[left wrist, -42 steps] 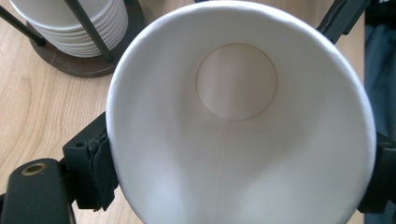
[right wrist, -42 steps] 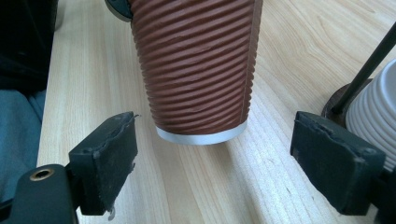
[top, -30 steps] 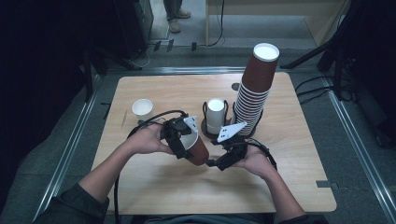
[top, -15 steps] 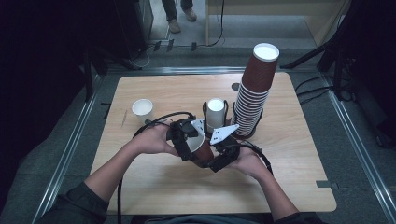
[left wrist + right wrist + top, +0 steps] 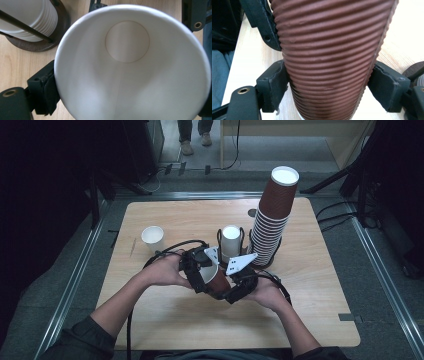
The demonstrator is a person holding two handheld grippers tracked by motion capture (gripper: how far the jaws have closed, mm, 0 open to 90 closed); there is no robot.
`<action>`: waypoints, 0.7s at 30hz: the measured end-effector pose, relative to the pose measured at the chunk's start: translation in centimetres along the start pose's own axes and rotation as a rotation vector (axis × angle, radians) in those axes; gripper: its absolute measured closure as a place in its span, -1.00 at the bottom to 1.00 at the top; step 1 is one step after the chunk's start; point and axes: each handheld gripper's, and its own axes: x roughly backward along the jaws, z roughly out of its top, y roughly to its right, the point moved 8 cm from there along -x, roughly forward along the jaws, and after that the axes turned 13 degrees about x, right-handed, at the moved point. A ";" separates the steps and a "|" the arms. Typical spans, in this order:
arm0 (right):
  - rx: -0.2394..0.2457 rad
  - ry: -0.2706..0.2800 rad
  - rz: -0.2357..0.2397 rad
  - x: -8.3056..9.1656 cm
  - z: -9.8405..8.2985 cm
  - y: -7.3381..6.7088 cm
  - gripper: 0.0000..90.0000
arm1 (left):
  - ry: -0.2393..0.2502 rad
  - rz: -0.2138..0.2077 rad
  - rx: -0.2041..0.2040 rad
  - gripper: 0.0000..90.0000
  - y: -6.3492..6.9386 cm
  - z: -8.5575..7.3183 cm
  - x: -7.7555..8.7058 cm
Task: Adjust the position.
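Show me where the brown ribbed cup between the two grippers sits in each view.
High view: the brown ribbed cup lies on its side at the table's centre, between the left gripper and the right gripper.
Left gripper view: its white inside faces the camera.
Right gripper view: its ribbed wall runs between the jaws.
Shared landmark: the dark round holder base.

Both my forearms reach in from the table's near edge. My left gripper [image 5: 202,272] and right gripper [image 5: 231,287] meet mid-table; left jaws have just been opening, right jaws closing slightly.
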 end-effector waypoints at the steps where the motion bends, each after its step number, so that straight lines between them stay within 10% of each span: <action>1: 0.000 -0.002 -0.002 0.0 0.0 0.0 -0.54 | 0.006 -0.004 0.010 -0.92 0.0 0.0 0.0; 21: -0.030 -0.030 -0.025 1.2 -0.9 0.5 -0.54 | 0.102 -0.022 0.086 -1.00 -0.7 -1.0 1.1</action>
